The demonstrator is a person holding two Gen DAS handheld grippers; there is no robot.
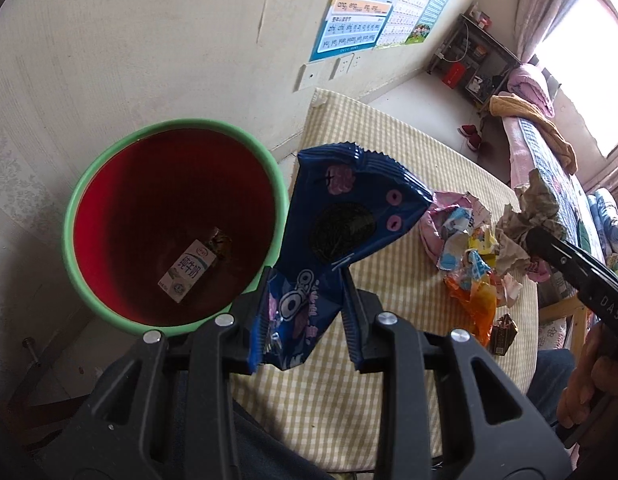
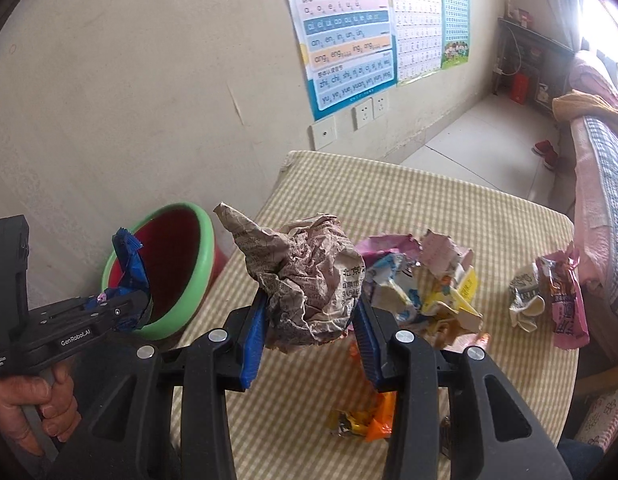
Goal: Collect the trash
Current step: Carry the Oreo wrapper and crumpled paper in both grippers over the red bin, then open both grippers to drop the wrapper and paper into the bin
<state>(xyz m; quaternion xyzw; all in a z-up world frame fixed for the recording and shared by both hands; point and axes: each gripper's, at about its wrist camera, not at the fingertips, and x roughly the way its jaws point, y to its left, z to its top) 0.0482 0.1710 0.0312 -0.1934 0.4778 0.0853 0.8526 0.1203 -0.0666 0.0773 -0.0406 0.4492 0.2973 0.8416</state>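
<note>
My left gripper (image 1: pixel 307 312) is shut on a blue Oreo wrapper (image 1: pixel 341 216), held up beside the rim of a red bin with a green rim (image 1: pixel 177 124) that stands on the floor left of the table. A milk carton (image 1: pixel 187 270) lies at the bottom of the bin. My right gripper (image 2: pixel 311 332) is shut on a crumpled ball of brown printed paper (image 2: pixel 309 276) above the table. In the right wrist view the left gripper (image 2: pixel 143 304) with the blue wrapper (image 2: pixel 129 264) hangs over the bin (image 2: pixel 197 276). The paper ball (image 1: pixel 525 216) also shows at the right of the left wrist view.
A pile of torn wrappers (image 2: pixel 429 280) lies on the yellow checked tablecloth (image 2: pixel 449 208), with an orange wrapper (image 2: pixel 369 420) nearer me and a pink packet (image 2: pixel 565 300) at the right. A bed (image 2: pixel 601 168) runs along the right. A wall (image 2: pixel 149 100) stands behind the bin.
</note>
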